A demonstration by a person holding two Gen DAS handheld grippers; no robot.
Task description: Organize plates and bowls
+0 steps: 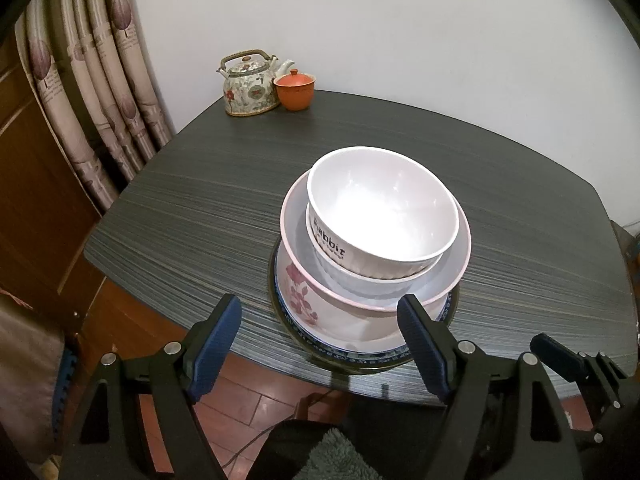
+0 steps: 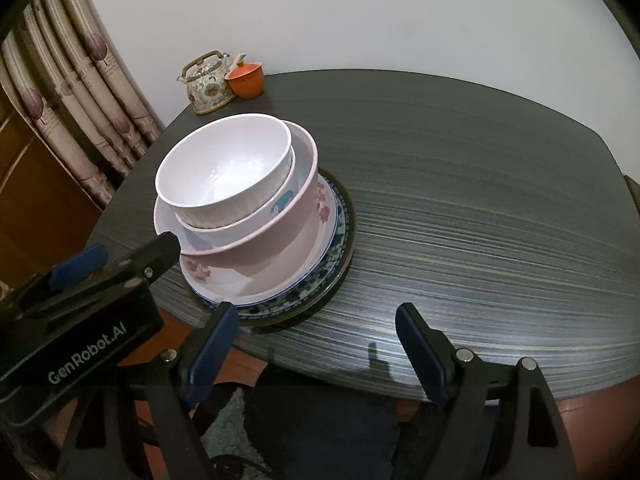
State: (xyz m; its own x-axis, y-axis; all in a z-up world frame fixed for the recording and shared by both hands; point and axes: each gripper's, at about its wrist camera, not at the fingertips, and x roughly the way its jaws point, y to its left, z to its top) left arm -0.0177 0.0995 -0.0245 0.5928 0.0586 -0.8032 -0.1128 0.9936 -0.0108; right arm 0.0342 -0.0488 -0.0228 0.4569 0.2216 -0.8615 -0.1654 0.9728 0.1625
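A stack of dishes stands on the dark table [image 1: 192, 208] near its front edge. On top is a white bowl marked "Rabbit" [image 1: 380, 208], nested in a ribbed white bowl [image 1: 372, 284], inside a wide pink-rimmed bowl with red flowers [image 1: 304, 296], on a blue-patterned plate [image 1: 360, 356]. The stack also shows in the right wrist view [image 2: 224, 172]. My left gripper [image 1: 320, 308] is open and empty just in front of the stack. My right gripper [image 2: 316, 316] is open and empty, to the right of the stack.
A floral teapot [image 1: 250, 84] and an orange lidded cup [image 1: 295, 88] stand at the table's far left corner by the white wall. Curtains [image 1: 92, 80] and a wooden cabinet are to the left. The left gripper's body [image 2: 80, 300] shows at left.
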